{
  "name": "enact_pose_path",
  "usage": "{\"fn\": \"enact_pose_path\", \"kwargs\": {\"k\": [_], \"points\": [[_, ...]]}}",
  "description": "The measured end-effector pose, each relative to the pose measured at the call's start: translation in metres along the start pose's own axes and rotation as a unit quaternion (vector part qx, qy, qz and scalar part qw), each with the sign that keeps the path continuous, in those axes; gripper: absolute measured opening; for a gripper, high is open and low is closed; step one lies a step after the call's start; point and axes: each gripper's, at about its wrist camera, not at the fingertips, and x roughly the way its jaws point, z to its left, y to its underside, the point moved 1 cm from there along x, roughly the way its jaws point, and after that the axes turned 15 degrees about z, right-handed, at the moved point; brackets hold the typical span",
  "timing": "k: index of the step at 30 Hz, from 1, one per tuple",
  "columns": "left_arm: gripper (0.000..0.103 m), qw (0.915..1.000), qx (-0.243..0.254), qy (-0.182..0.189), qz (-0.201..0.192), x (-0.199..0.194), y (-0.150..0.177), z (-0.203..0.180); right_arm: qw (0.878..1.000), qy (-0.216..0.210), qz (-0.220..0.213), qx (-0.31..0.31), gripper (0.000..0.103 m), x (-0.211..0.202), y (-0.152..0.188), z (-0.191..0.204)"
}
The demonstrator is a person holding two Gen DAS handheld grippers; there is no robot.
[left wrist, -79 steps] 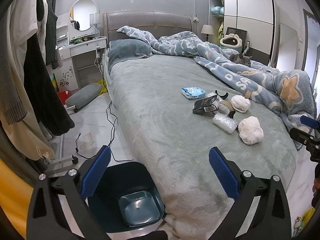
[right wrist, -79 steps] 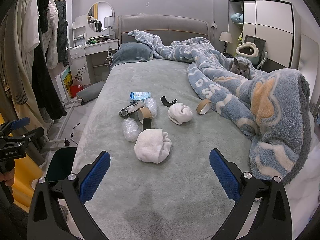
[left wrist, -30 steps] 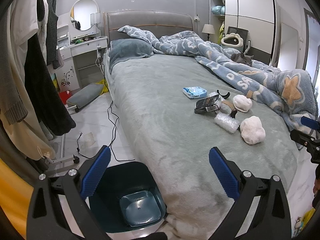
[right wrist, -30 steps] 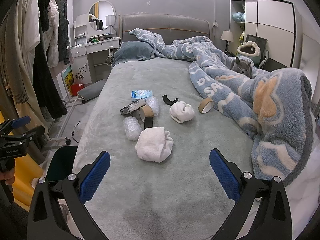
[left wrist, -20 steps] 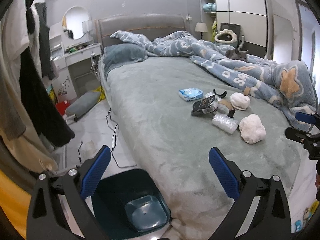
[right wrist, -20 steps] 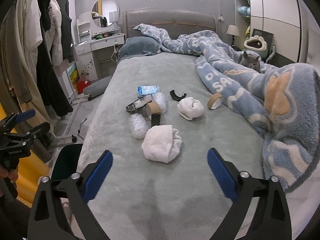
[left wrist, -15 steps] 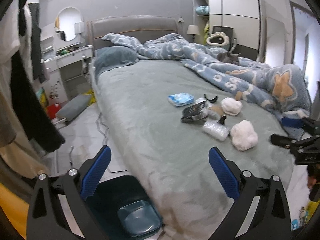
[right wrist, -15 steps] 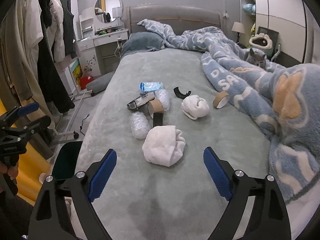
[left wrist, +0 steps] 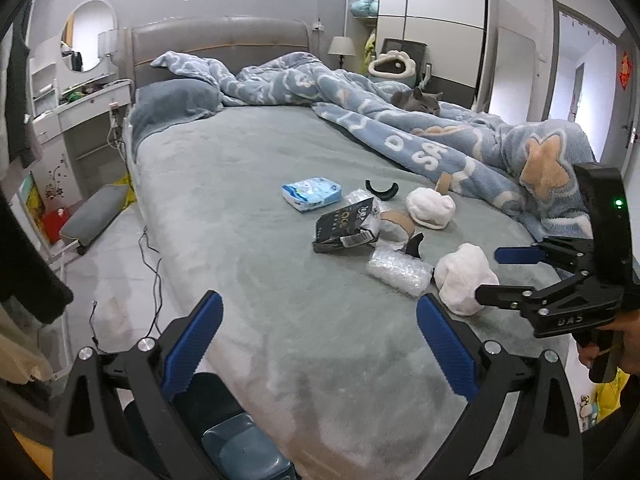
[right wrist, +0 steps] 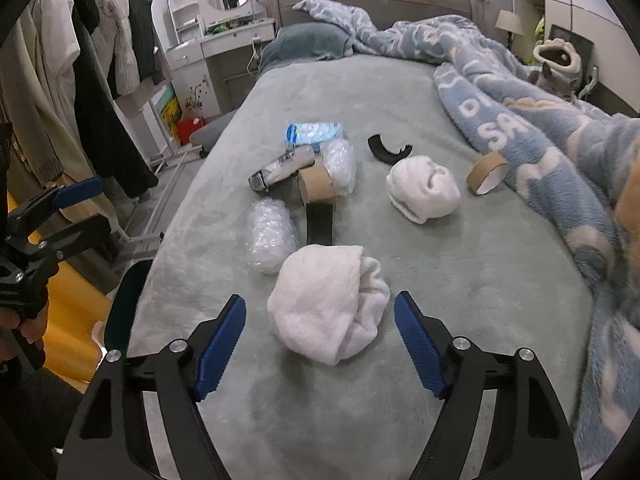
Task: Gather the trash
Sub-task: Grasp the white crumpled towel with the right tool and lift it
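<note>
While lying nearest the foot of the bed, white cloth wad: sitting on the grey cover, between the blue pads of the right gripper, pads not yet touching. Jaws closing on it at this moment, nothing clamped.

Handling, judged: soft, light, compressible; likely squashing rather than slipping. Taking hold across the bulging middle, not the loose folded edge at its right.

Left gripper: jaws standing wide apart, empty, hovering over the bed edge above the bin.

Other trash, lying farther up the cover:
- bubble-wrap roll, just beside the wad; light, crushable.
- second bubble-wrap piece.
- second white wad.
- cardboard tape core, stiff, hollow, with black strip trailing from it.
- second tape core, touching the blue blanket.
- foil wrapper, blue tissue pack, black curved piece.

Container: dark teal bin on the floor at the bed corner; only partly showing, no trash visible inside.

Also present: grey cat resting on the blanket.
</note>
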Motion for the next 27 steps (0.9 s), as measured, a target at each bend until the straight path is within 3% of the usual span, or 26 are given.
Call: {"fn": "enact_pose_path", "kwargs": {"k": [10,15,19,27], "points": [[0.099,0.9989,0.022,0.032,0.025,0.033,-0.013,-0.012,0.999,-0.033,0.035,-0.002,0.064,0.021,-0.011,-0.016],[0.099,0.9981,0.027,0.046,0.032,0.047,-0.019,-0.023,0.997,-0.068,0.032,0.001,0.047,0.02,-0.008,-0.027],[0.099,0.9969,0.037,0.061,0.033,0.059,-0.025,-0.034,0.995,-0.095,0.015,0.017,0.045,0.011,-0.008,-0.041],[0.099,0.995,0.06,0.071,0.038,0.085,-0.034,-0.053,0.995,-0.097,-0.014,0.031,0.045,-0.006,-0.006,-0.07]]}}
